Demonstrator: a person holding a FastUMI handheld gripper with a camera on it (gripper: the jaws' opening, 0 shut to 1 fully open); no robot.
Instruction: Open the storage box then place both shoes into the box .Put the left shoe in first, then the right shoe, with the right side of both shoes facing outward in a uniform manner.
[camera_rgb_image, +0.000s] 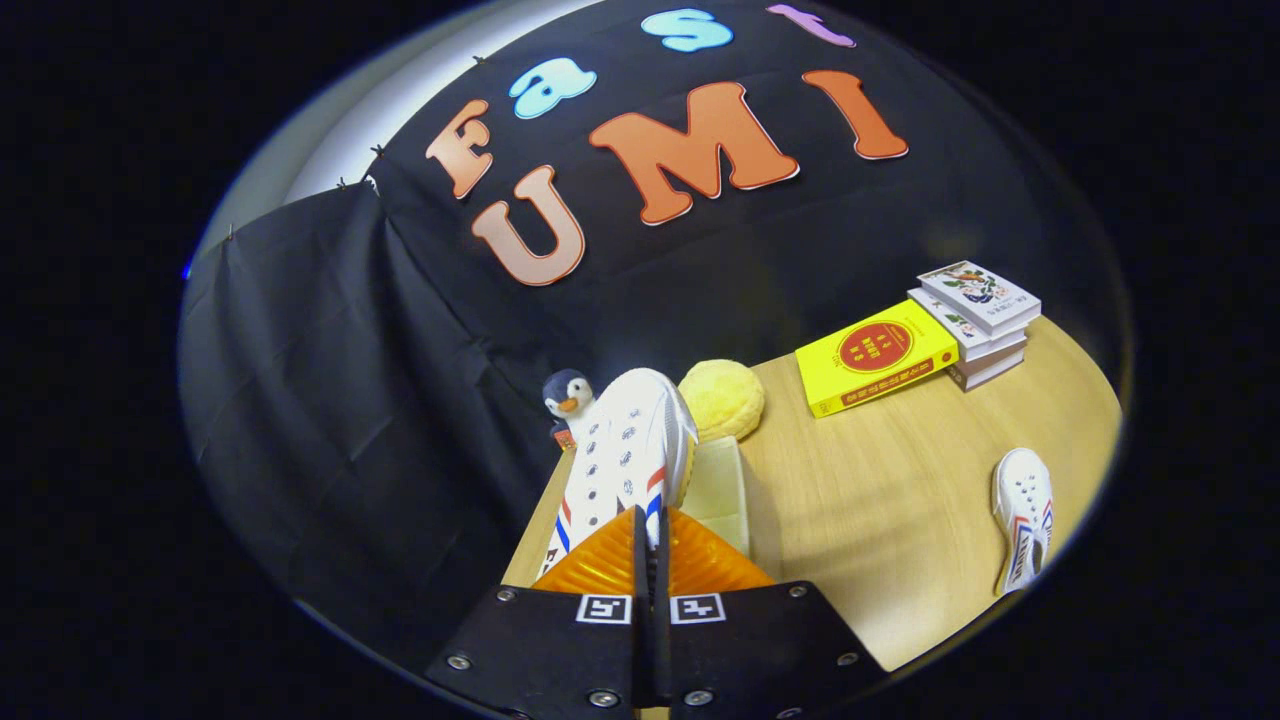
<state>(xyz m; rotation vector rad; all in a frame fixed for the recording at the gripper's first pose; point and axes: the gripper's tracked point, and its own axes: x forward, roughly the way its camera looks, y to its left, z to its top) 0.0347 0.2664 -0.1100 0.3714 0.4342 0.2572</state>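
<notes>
My gripper (650, 528) is shut on a white shoe (625, 450) with red and blue side stripes, both fingers pressing on its heel part. The shoe is lifted and points away from me, its toe reaching toward the booth wall. Just right of it and lower stands the storage box (722, 490), pale and translucent, mostly hidden behind the shoe and fingers. A second white shoe (1025, 530) with the same stripes lies on the wooden table (880, 480), far off to the right of the fingers.
A toy penguin (567, 398) stands at the table's far left corner beside the shoe's toe. A yellow plush ball (723, 400) sits behind the box. A yellow book (875, 355) and a stack of books (980, 320) lie at the back right.
</notes>
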